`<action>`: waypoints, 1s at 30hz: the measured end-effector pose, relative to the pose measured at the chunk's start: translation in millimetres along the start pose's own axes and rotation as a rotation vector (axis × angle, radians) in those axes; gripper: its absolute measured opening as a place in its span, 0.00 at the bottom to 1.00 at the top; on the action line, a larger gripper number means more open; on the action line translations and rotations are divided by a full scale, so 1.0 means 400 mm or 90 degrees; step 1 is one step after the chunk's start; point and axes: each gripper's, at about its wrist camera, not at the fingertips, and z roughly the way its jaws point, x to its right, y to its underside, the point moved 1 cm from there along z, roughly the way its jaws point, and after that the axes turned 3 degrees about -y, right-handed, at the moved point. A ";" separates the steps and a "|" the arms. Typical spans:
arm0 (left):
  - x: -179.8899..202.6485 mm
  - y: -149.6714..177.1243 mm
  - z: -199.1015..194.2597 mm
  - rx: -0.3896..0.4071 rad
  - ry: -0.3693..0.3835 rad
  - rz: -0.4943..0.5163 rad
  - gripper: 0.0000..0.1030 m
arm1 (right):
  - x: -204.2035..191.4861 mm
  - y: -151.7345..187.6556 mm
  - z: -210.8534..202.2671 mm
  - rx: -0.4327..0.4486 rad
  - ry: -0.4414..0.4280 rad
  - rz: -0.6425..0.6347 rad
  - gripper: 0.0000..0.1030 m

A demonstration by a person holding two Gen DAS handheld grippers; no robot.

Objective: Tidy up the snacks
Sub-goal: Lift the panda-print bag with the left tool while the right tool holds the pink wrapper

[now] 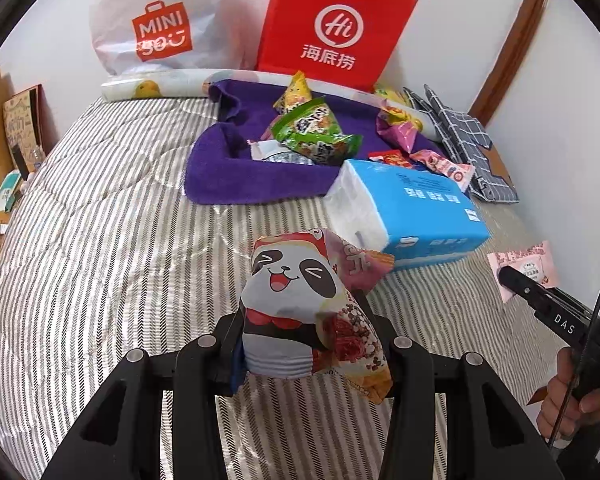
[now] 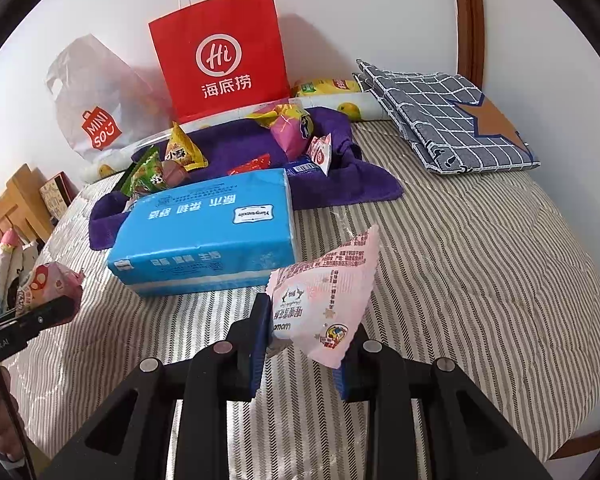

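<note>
My left gripper (image 1: 306,344) is shut on a panda snack bag (image 1: 296,300) and holds it above the striped bed; the bag also shows in the right wrist view (image 2: 48,284). My right gripper (image 2: 304,344) is shut on a pink snack packet (image 2: 324,300), which also shows in the left wrist view (image 1: 528,266). Several other snack packets, among them a green one (image 1: 314,132) and a yellow one (image 2: 182,150), lie on a purple towel (image 1: 228,168) at the back of the bed.
A blue tissue pack (image 1: 412,208) lies between the grippers and the towel (image 2: 340,184). A red paper bag (image 1: 332,28) and a white Miniso bag (image 1: 160,28) lean on the wall. A folded checked cloth (image 2: 444,116) lies at the right. The striped bedspread (image 1: 100,240) stretches left.
</note>
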 end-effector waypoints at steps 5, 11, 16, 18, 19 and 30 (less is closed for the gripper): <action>0.011 -0.007 -0.010 0.008 0.004 0.005 0.43 | -0.009 -0.009 -0.016 0.009 -0.001 0.002 0.25; 0.031 -0.016 -0.020 0.009 0.010 0.018 0.43 | -0.022 -0.019 -0.025 0.015 -0.004 -0.001 0.25; 0.045 -0.018 -0.023 0.009 0.016 0.026 0.43 | -0.027 -0.022 -0.027 0.016 -0.005 -0.003 0.25; 0.049 -0.018 -0.023 0.007 0.018 0.027 0.43 | -0.029 -0.023 -0.031 0.018 -0.006 -0.003 0.25; 0.053 -0.018 -0.023 0.006 0.019 0.029 0.43 | -0.029 -0.025 -0.033 0.020 -0.006 -0.002 0.25; 0.079 -0.026 -0.037 0.010 0.032 0.039 0.43 | -0.037 -0.038 -0.053 0.028 -0.005 -0.009 0.25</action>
